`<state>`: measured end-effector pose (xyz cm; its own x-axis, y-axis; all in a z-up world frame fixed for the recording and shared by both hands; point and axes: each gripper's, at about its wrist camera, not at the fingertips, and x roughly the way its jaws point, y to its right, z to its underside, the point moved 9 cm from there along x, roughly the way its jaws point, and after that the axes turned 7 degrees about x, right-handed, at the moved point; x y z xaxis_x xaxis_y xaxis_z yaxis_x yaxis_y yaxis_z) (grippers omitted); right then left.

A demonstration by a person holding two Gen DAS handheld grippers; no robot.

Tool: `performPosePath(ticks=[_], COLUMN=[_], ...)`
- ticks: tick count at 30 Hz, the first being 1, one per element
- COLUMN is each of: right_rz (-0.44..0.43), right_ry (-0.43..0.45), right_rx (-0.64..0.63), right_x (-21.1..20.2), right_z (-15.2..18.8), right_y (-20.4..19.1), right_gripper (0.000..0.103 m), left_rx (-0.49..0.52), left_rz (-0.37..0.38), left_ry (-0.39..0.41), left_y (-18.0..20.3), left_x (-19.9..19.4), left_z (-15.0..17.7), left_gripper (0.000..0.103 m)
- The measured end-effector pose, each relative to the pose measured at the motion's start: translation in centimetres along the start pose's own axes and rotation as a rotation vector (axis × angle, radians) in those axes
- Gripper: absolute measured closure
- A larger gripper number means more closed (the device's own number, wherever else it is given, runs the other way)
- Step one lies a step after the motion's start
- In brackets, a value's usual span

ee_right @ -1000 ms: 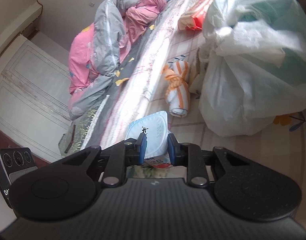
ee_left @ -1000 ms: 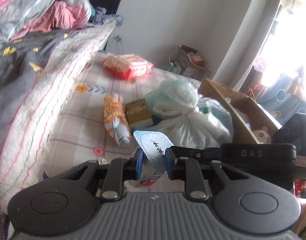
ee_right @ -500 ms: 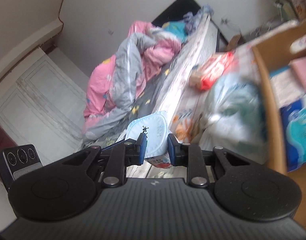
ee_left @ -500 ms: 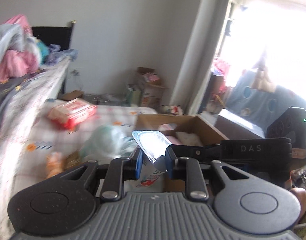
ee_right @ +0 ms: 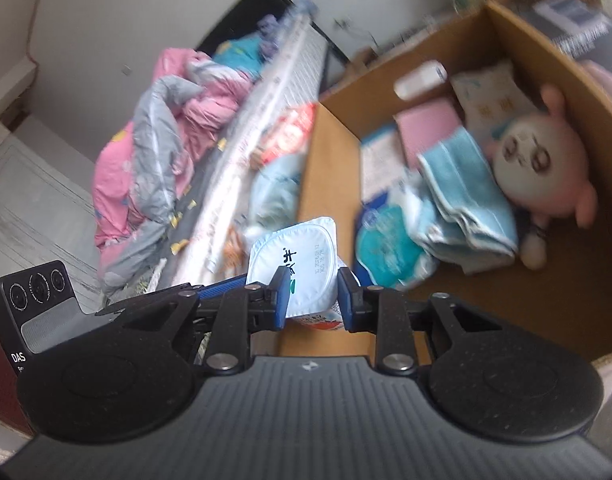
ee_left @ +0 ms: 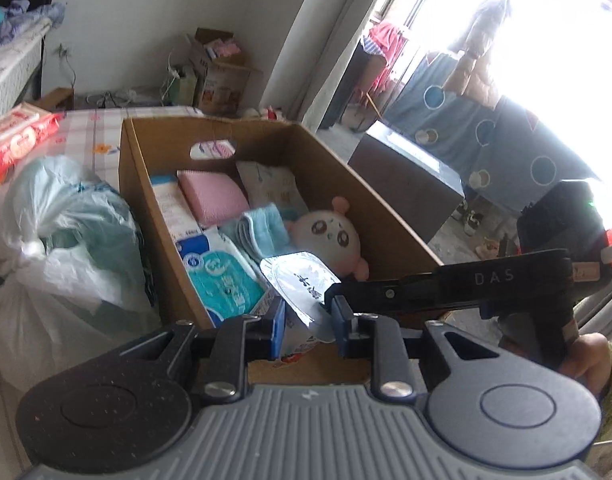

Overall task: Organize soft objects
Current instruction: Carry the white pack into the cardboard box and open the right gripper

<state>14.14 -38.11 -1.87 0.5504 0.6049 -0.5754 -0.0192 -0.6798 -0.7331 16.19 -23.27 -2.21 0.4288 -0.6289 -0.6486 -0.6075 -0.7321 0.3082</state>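
Carrying the packet (ee_left: 301,280) from the bed to above the cardboard box's (ee_left: 161,216) near corner, you hold it in both grippers, left (ee_left: 308,316) and right (ee_right: 312,294), fingers narrow around it; releasing it into the box looks next.

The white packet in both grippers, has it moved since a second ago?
Yes. The white packet was over the bedsheet beside the plastic bag; now it sits at the cardboard box's near edge.
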Motion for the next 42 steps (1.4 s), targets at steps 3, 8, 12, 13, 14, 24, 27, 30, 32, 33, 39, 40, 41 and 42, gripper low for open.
performPosePath(ticks=[3, 8, 12, 13, 14, 24, 27, 30, 32, 33, 39, 40, 41, 42], right_rz=[0.004, 0.032, 0.115, 0.136, 0.147, 0.196, 0.191, 0.186, 0.190, 0.186, 0.164, 0.160, 0.156, 0.153], right_ry=[-0.092, -0.192, -0.290, -0.301, -0.317, -0.295, -0.301, -0.310, -0.307, -0.302, -0.272, -0.266, -0.261, -0.253], right_rx=[0.056, 0.064, 0.051, 0.049, 0.041, 0.043, 0.053, 0.059, 0.056, 0.062, 0.092, 0.095, 0.093, 0.089], right_x=[1.7, 3.8, 5.4, 5.7, 5.9, 6.0, 6.2, 6.8, 7.0, 7.1, 7.9, 8.1, 8.2, 8.3], right_z=[1.0, 1.9, 2.3, 2.6, 2.8, 2.5, 2.5, 2.7, 2.8, 2.8, 2.9, 3.0, 3.0, 3.0], right_y=[1.9, 3.2, 3.9, 4.3, 4.5, 5.3, 5.4, 5.5, 5.6, 5.6, 5.6, 5.6, 5.5, 5.4], right_gripper=[0.077, 0.075, 0.067, 0.067, 0.066, 0.063, 0.062, 0.062, 0.062, 0.064, 0.066, 0.066, 0.065, 0.064], left_rx=[-0.009, -0.013, 0.032, 0.044, 0.049, 0.056, 0.041, 0.013, -0.002, -0.013, -0.062, -0.064, -0.066, -0.069], left_rz=[-0.007, -0.026, -0.030, -0.034, -0.039, -0.078, -0.104, -0.129, -0.148, -0.155, -0.170, -0.175, -0.180, -0.187], left_ry=[-0.049, -0.108, -0.063, -0.052, -0.044, 0.053, 0.095, 0.117, 0.128, 0.132, 0.142, 0.143, 0.146, 0.149], left_y=[-0.4, -0.8, 0.0, 0.1, 0.1, -0.8, -1.6, -2.6, -3.4, -3.8, -5.7, -5.9, -6.2, -6.4], left_x=[1.2, 2.5, 1.3, 1.0, 0.8, -2.9, -4.5, -6.0, -6.6, -7.0, -8.2, -8.4, -8.6, -8.8], left_z=[1.2, 2.2, 1.8, 1.6, 1.6, 1.4, 1.7, 2.1, 2.5, 2.7, 4.0, 4.2, 4.4, 4.7], left_gripper=[0.079, 0.078, 0.071, 0.069, 0.069, 0.055, 0.050, 0.049, 0.049, 0.049, 0.049, 0.049, 0.049, 0.049])
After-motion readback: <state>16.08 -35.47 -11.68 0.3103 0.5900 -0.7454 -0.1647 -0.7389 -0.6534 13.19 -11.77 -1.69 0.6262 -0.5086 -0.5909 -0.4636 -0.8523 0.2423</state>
